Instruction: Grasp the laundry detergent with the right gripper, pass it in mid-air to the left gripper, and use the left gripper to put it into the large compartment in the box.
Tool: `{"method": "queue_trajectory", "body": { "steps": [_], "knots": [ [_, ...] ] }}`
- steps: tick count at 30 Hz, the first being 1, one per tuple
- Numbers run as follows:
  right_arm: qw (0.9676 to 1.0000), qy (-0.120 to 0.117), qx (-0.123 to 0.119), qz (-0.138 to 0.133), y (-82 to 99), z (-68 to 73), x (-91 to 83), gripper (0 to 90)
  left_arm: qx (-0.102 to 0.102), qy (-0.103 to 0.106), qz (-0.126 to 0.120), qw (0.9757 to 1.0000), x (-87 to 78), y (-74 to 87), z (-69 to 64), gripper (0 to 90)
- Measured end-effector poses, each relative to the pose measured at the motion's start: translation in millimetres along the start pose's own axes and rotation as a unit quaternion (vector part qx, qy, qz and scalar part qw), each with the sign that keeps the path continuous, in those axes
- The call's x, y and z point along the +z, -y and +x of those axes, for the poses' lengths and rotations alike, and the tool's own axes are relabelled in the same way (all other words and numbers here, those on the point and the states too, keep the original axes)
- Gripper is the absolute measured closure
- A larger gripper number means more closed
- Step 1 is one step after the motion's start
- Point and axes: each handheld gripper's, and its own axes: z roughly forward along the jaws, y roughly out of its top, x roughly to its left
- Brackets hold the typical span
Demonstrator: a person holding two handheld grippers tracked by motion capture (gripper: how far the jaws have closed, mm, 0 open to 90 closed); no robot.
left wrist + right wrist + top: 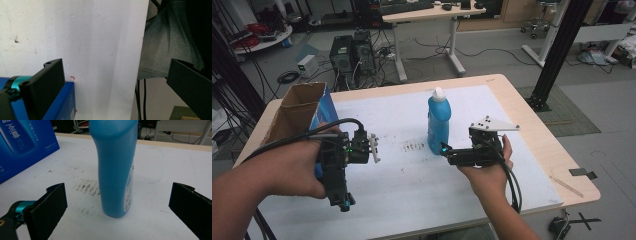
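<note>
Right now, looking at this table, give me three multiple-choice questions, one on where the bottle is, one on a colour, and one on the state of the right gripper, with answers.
1. Where does the bottle stand?
A. Inside the box
B. On the white mat, just ahead of the right gripper
C. On the floor

2. What colour is the bottle's cap?
A. White
B. Red
C. Black

3. How is the right gripper set?
A. Shut on the bottle
B. Shut on nothing
C. Open, jaws apart either side of the bottle, not touching it

Answers:
1 B: the high view shows it upright on the mat, apart from the box.
2 A: the cap on the blue body is white.
3 C: the right gripper view shows mat between each jaw and the bottle.
</note>
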Motion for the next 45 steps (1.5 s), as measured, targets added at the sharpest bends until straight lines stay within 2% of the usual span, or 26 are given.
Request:
{"method": "queue_trajectory", "body": {
  "steps": [5, 13, 15, 30, 38, 45],
  "knots": [
    [0.9999, -0.016, 0.001, 0.006, 1.1, 1.8, 5.6, 0.7, -0.001, -0.001, -0.006, 1.0000, 0.2, 1.8, -0.3, 1.7],
    [0.9999, -0.013, 0.007, -0.005, -7.0, -5.9, 2.0, 0.7, -0.007, 0.008, -0.002, 0.9999, 6.9, 1.9, 6.8, 1.7],
    [0.9999, -0.012, 0.007, -0.004, -6.7, -6.0, 2.2, 0.7, -0.001, 0.005, -0.001, 1.0000, 5.0, 0.2, 7.6, 1.7],
    [1.0000, -0.004, 0.006, 0.001, -5.3, -1.8, 7.0, 0.7, -0.001, 0.001, -0.001, 1.0000, 0.7, 0.7, 5.1, 1.7],
    [1.0000, -0.005, 0.003, 0.008, -2.8, 8.2, 22.1, 0.7, -0.001, -0.002, -0.001, 1.0000, -2.6, 1.6, 3.7, 1.7],
    [0.9999, 0.014, 0.004, 0.006, -0.5, 15.1, 42.9, 0.7, -0.004, -0.004, -0.003, 1.0000, -2.9, 3.9, 1.2, 1.7]
  ]
}}
